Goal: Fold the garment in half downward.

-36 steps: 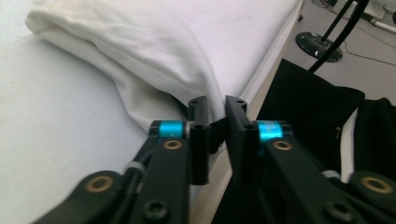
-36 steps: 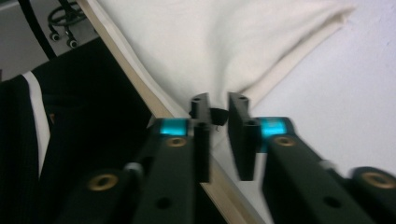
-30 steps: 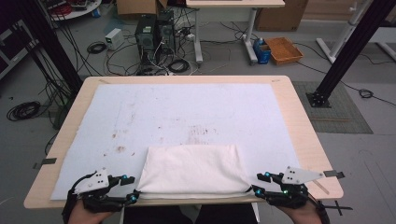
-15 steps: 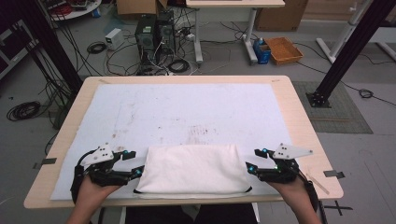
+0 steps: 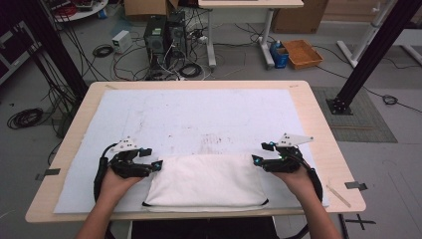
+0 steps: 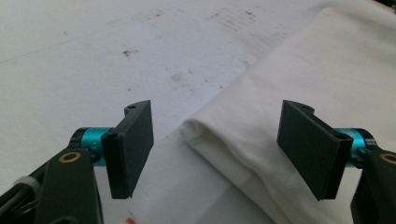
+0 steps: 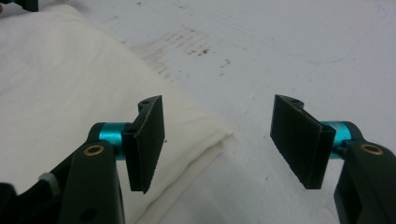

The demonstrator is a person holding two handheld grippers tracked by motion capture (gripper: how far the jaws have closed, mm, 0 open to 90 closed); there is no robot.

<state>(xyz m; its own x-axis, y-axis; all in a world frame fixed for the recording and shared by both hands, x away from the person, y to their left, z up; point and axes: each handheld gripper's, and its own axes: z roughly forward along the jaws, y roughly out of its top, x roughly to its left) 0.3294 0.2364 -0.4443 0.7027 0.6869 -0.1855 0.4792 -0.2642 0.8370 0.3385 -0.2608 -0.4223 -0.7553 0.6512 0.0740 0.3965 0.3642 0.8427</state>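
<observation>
A folded white cloth [image 5: 206,181] with a dark trim along its near edge lies on the stained white mat [image 5: 199,117], close to the table's front. My left gripper [image 5: 157,166] is at the cloth's far left corner and my right gripper [image 5: 256,160] at its far right corner. In the left gripper view the left gripper [image 6: 217,140] stands open, its jaws just having been opening, with the cloth's rounded corner [image 6: 219,128] lying between them untouched. The right gripper [image 7: 224,140] is open too, its jaws having just widened, over the cloth's corner [image 7: 205,133].
The mat covers most of a light wooden table [image 5: 326,144]. A thin wooden stick [image 5: 338,191] and a piece of dark tape [image 5: 354,185] lie near the table's right front corner. Beyond the far edge are computer towers [image 5: 161,35], cables and an orange box [image 5: 301,52].
Both hands have slid away from the person, from the cloth's near corners up to its far corners. Both grippers' jaws stand wider than before, and the cloth lies flat.
</observation>
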